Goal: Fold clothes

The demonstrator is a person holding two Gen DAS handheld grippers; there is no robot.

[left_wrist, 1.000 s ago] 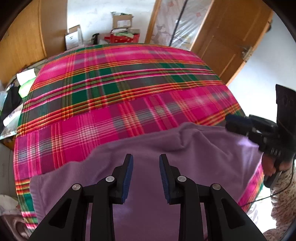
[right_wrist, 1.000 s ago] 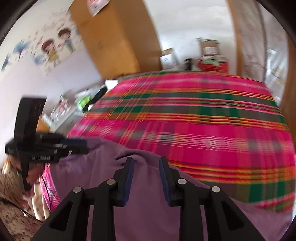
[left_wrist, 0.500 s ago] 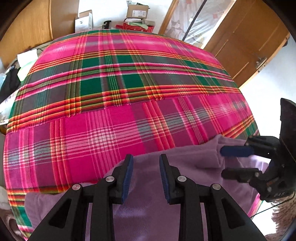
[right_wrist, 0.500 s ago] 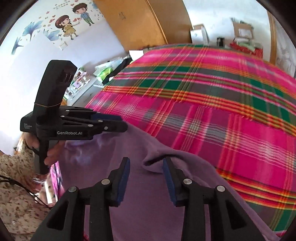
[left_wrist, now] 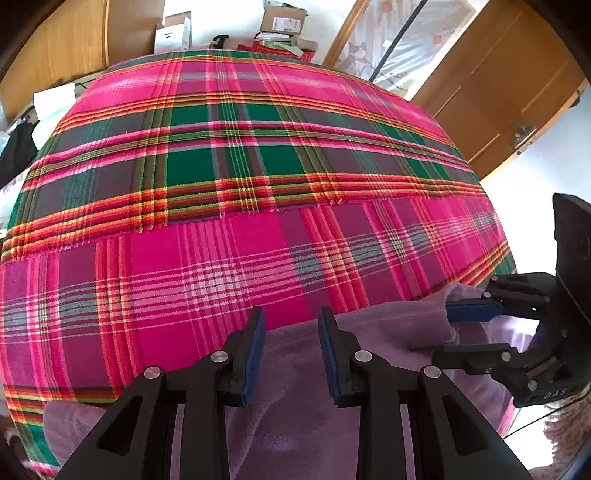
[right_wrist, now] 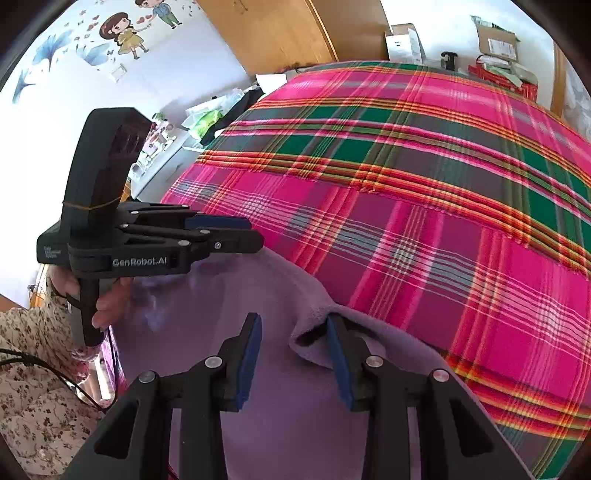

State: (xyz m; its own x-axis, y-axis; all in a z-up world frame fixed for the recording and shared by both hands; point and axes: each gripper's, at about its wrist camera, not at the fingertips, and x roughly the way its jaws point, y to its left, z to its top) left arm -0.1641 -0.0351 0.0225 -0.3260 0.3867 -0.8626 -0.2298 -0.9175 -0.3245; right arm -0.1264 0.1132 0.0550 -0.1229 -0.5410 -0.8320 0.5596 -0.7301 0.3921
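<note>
Right wrist view: left gripper (right_wrist: 255,232) marked "GenRobot.AI", jaws apart; right gripper (right_wrist: 293,354) apart over purple garment (right_wrist: 295,424).

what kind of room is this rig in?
Most likely a home bedroom, perhaps a child's. A bed under a pink plaid cover fills the view, cartoon decals decorate the wall, and wooden wardrobe doors stand beside it. A purple garment lies on the bed.

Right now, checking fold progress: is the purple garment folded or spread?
Cannot tell. The purple garment lies on the plaid bedspread, its edge rumpled and most of it hidden.
</note>
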